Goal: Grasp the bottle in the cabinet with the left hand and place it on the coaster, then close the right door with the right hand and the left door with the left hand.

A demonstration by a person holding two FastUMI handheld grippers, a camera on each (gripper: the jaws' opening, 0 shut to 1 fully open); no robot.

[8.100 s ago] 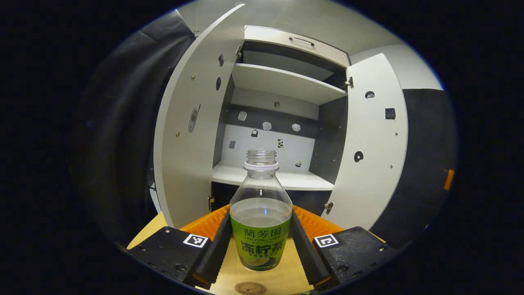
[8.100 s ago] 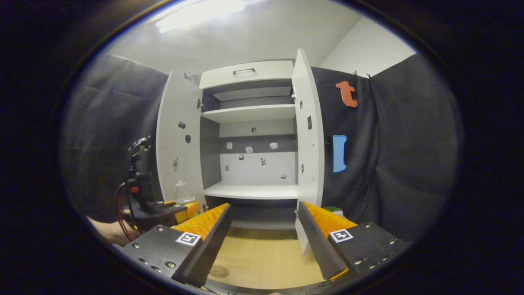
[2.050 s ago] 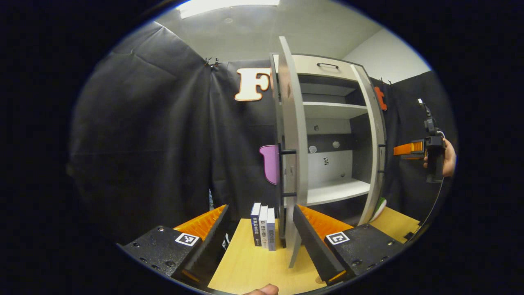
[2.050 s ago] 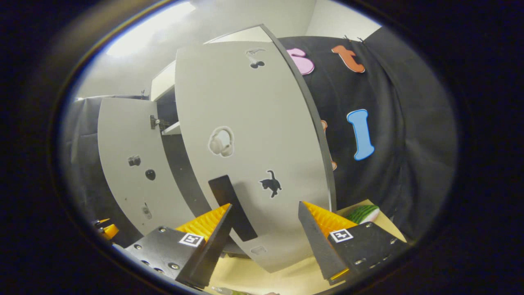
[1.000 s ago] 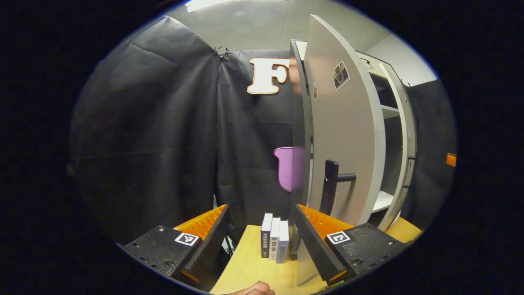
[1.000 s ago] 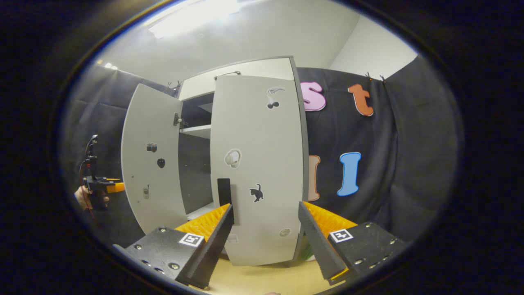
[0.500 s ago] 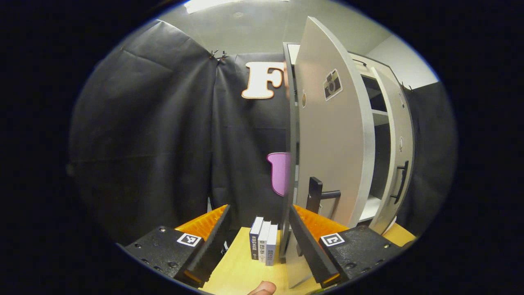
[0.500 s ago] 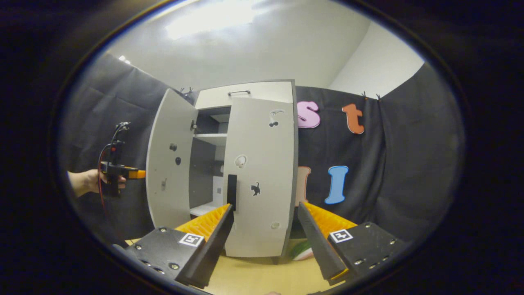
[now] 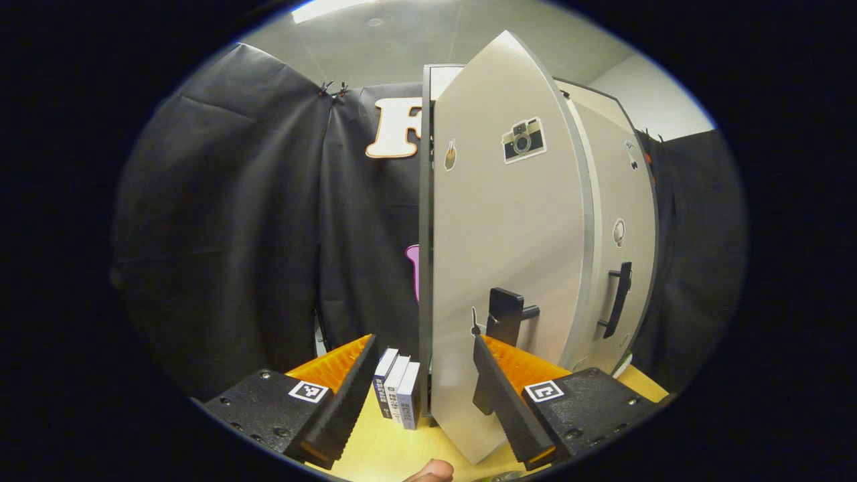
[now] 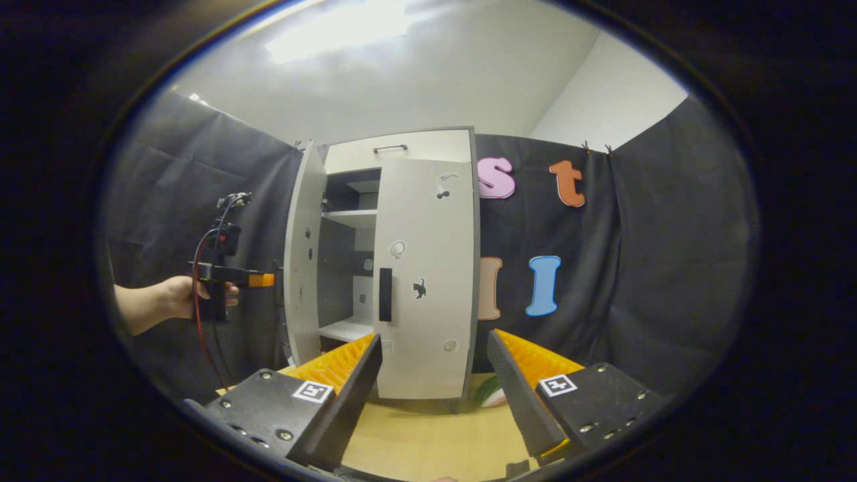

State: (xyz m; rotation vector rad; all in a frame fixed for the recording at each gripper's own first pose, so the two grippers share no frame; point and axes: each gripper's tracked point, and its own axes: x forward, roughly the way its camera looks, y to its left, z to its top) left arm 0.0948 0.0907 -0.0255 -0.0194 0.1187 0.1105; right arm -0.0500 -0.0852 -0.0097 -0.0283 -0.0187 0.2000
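The white cabinet's left door (image 9: 509, 268) stands partly swung in, and I see its outer face with a camera sticker and a black handle (image 9: 505, 313). My left gripper (image 9: 418, 388) is open; the door's lower edge lies between its fingers, close to the right one. Beyond it, the right door (image 9: 616, 227) lies flat against the cabinet front. In the right gripper view the right door (image 10: 425, 281) looks shut and the left door (image 10: 304, 261) is ajar. A hand holds the left gripper (image 10: 264, 279) against that door's outer side. My right gripper (image 10: 435, 388) is open and holds nothing, back from the cabinet.
Three books (image 9: 398, 395) stand upright on the wooden table (image 9: 395, 448) just left of the left door. A green and pink slice-shaped object (image 10: 492, 395) lies at the cabinet's right foot. A fingertip (image 9: 428, 472) shows at the bottom edge. Black cloth surrounds the cabinet.
The left door has swung further toward the cabinet with my left gripper behind it. The right door has gone flat against the front, and my right gripper has backed away.
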